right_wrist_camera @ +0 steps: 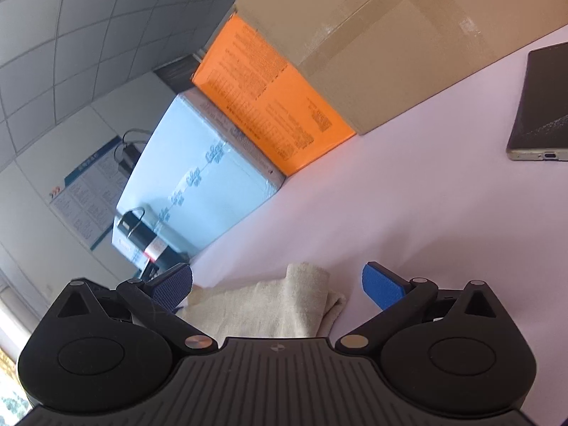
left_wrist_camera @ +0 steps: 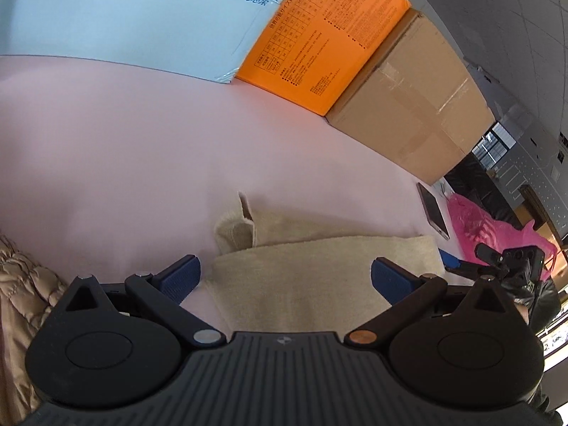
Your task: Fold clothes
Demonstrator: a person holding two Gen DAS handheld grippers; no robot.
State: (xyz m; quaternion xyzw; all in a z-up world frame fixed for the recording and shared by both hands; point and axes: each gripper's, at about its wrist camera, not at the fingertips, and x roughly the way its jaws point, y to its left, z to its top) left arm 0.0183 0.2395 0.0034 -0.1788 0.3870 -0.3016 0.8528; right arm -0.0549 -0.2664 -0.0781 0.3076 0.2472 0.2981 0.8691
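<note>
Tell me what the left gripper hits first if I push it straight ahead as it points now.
Most likely the folded cream garment, which lies right between the open fingers of the left gripper. Beyond it come bare pink tabletop and the orange box. Depth is uncertain.

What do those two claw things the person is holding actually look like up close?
Both look alike. The left gripper and the right gripper each have a black ribbed plastic body, two round black housings, angled black link arms with silver and copper-coloured pivot pins, and two fingers faced with textured blue pads. No cables or sleeves show.
</note>
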